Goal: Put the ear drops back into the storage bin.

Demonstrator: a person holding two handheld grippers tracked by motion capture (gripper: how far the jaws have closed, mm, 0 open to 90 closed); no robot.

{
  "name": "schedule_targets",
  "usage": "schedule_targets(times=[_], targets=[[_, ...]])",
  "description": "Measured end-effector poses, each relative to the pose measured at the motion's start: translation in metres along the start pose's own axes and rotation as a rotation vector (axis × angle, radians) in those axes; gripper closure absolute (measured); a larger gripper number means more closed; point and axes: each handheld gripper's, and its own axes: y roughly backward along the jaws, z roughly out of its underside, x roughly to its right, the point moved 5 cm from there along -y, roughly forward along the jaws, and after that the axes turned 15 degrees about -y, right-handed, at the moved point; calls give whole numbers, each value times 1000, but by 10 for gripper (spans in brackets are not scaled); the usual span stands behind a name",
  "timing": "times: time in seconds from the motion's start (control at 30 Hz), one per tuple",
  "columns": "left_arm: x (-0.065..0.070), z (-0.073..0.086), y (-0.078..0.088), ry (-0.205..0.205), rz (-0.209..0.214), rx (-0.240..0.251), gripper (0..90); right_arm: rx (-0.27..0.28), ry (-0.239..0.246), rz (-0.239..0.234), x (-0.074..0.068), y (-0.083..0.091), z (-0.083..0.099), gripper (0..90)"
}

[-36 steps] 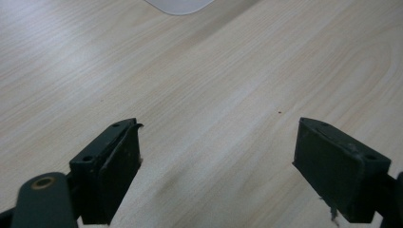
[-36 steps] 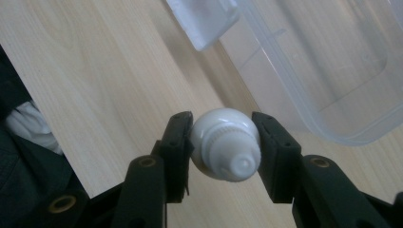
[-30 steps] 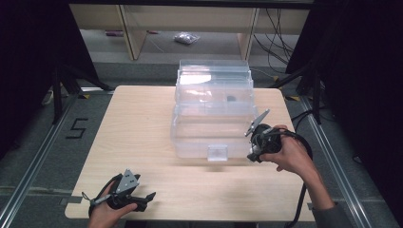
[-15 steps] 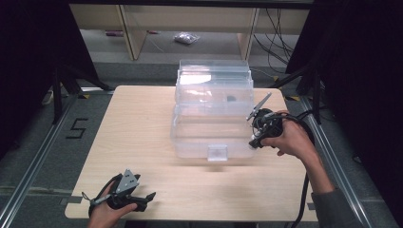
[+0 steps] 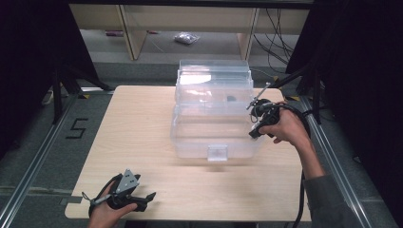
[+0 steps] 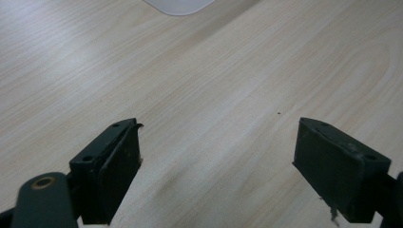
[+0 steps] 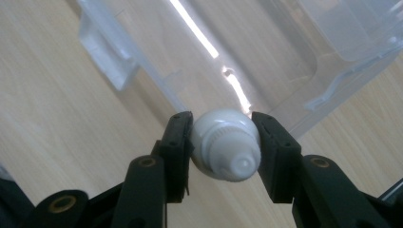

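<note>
High view: light wooden bench [image 5: 142, 142] carrying a clear plastic box [image 5: 211, 114] set centre-rear, lid raised toward the far side, a small latch tab [image 5: 217, 152] on its near wall; right tongs [image 5: 254, 124] held at the box's right side, just beside its wall, level w/ the rim, cable trailing toward the person's sleeve; left tongs [image 5: 145, 199] resting low at the near-left corner of the bench, well apart from the box, grey three-cornered plate [image 5: 127, 180] on top.

Right gripper view: right tongs [image 7: 223, 142] clamped on a small white cap-like piece [image 7: 227, 145], ribbed round its middle w/ a nub at the near end; both black pads [image 7: 178, 137] press on its sides; behind it the box's clear wall and rim [image 7: 266, 57], w/ bright streaks of reflected light; bench surface to either side.

Left gripper view: left tongs [image 6: 216, 156] standing wide apart, nothing between them; bare wood grain of the bench [image 6: 214, 71] beneath; a pale rounded edge [image 6: 180, 4] at the top of frame, too little in view to identify.

White piece: off the bench, in the right tongs, next to the box's right wall; whether it is over the box's interior, cannot tell.
</note>
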Motion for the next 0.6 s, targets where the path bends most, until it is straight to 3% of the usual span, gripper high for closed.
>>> schedule_targets(times=[0.07,0.33,0.37,0.43,0.6], targets=[[1,0,1,2,13,-7,151,-6,-16,1,4,-5,-3,603],[0,0,0,5,1,5,152,-28,-50,14,16,-25,-12,603],[2,-1,0,19,6,17,151,-30,-52,14,17,-29,-13,603],[0,0,0,2,3,1,152,-44,-56,16,18,-34,-14,603],[1,0,0,3,15,-4,151,-68,-52,19,20,-46,-18,603]])
